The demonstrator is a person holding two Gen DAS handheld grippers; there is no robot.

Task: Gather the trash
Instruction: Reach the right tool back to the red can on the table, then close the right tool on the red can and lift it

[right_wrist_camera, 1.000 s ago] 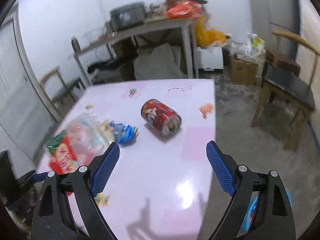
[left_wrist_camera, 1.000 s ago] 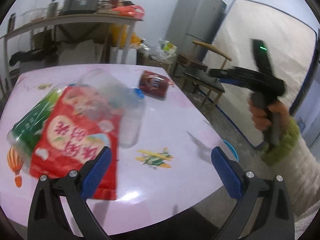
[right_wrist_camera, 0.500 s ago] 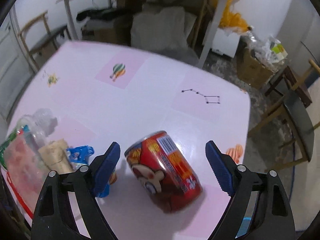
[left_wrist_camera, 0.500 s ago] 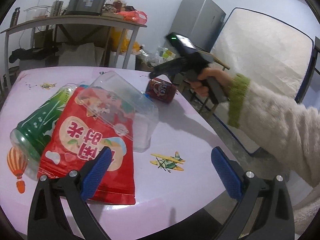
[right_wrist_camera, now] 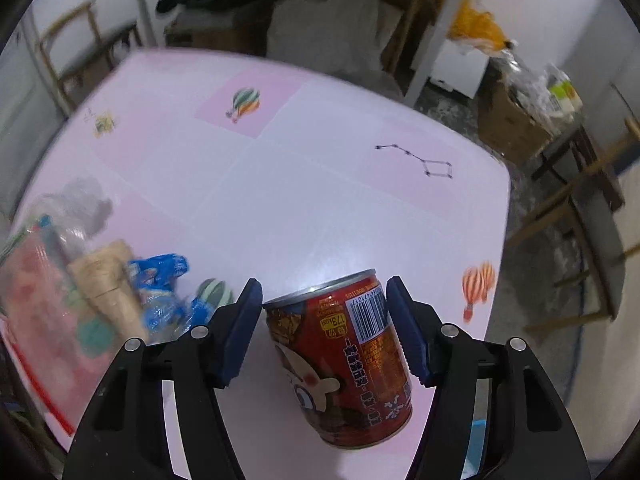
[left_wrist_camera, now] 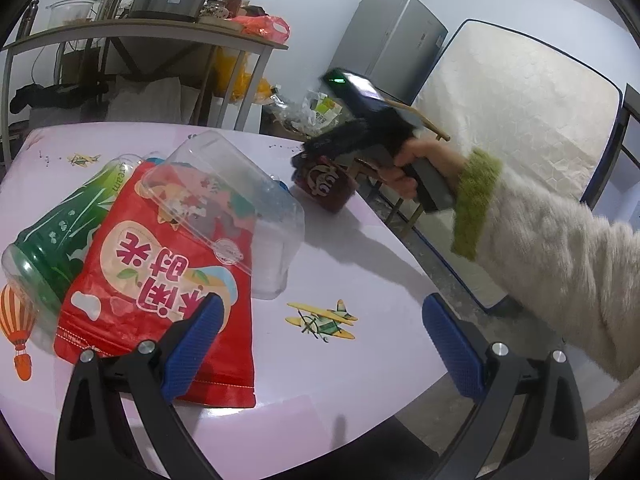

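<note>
A red can point(right_wrist_camera: 344, 360) lies on its side on the pink table point(right_wrist_camera: 304, 184). My right gripper point(right_wrist_camera: 326, 320) has closed in around it, its blue pads point(right_wrist_camera: 240, 320) against or almost against the can's sides. The can also shows in the left wrist view point(left_wrist_camera: 326, 188), with the right gripper point(left_wrist_camera: 316, 160) over it. My left gripper point(left_wrist_camera: 320, 344) is open and empty above the table's front edge, near a red snack bag point(left_wrist_camera: 160, 300), a clear plastic tub point(left_wrist_camera: 236, 208) and a green bottle point(left_wrist_camera: 60, 240).
Blue wrappers point(right_wrist_camera: 160, 280) and a paper cone point(right_wrist_camera: 108, 288) lie left of the can. A wooden chair point(right_wrist_camera: 592, 208) stands right of the table. A cluttered shelf table point(left_wrist_camera: 140, 32), a fridge point(left_wrist_camera: 392, 40) and a mattress point(left_wrist_camera: 520, 120) stand behind.
My right gripper has moved down and forward over the can and narrowed its jaws around it. My left gripper has stayed open and almost still.
</note>
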